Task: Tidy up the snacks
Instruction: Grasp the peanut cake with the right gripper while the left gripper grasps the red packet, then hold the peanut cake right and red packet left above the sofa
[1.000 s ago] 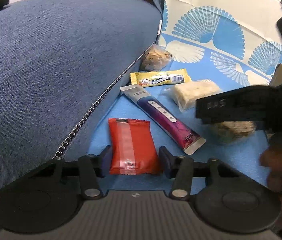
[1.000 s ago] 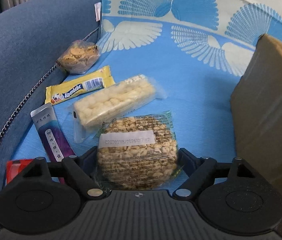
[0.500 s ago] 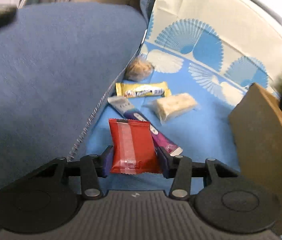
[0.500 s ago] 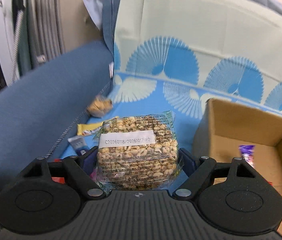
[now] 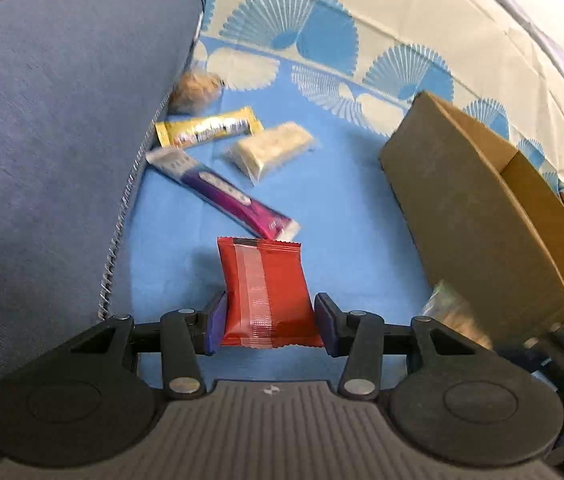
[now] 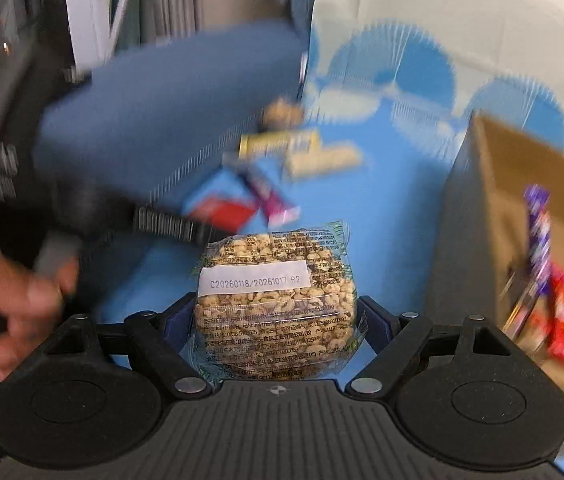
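The right claw (image 6: 278, 322) is clamped on a clear-wrapped puffed-grain cake (image 6: 276, 300), held above the blue sheet just left of the open cardboard box (image 6: 521, 216), where a purple bar (image 6: 537, 236) and red packs already lie. The left claw (image 5: 270, 322) pinches a red snack packet (image 5: 268, 292) by its lower end, the box (image 5: 477, 208) well to its right. Best carry each fully over the rim before letting go, one at a time, so the two claws don't collide.

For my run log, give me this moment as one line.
left gripper: shut on red pack | right gripper: shut on puffed cake | box: holds snacks | four snacks on sofa
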`<state>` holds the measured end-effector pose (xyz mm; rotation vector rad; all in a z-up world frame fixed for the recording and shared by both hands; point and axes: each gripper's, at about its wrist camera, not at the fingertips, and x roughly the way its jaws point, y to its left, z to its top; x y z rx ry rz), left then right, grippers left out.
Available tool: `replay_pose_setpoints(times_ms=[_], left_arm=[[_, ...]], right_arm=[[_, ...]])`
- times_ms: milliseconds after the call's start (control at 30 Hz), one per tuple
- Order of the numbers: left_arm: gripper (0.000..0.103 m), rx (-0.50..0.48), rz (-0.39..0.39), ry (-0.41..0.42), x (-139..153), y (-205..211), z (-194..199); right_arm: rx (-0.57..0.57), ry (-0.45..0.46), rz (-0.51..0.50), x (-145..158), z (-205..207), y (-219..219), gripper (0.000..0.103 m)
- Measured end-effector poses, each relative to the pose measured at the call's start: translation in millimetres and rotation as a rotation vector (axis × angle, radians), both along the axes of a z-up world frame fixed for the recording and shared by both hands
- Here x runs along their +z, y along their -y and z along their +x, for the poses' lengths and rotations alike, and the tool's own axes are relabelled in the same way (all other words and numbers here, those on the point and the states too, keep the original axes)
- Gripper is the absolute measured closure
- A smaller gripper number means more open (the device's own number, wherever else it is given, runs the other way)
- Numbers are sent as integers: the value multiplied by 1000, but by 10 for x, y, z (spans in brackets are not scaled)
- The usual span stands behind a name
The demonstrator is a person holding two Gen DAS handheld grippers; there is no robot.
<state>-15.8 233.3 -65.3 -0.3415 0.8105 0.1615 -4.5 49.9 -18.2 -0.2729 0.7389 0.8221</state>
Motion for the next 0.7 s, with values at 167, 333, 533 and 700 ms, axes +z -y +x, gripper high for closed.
replay_pose_setpoints(times_ms=[167,333,533,700], left_arm=[[51,-24,22,-42,-50,35,48],[51,-19,37,-64,-86,50,70],[51,-35,75,-79,-100,118,89],[51,-35,75,-89,-114,115,105]], right_arm=[[-22,-97,-39,-338,52,-57,19],[6,-93,-52,-401,44,-127,19],[1,-105,-71,-485,62,-101,18],[-22,-120,-67,-499,112,-84,18]])
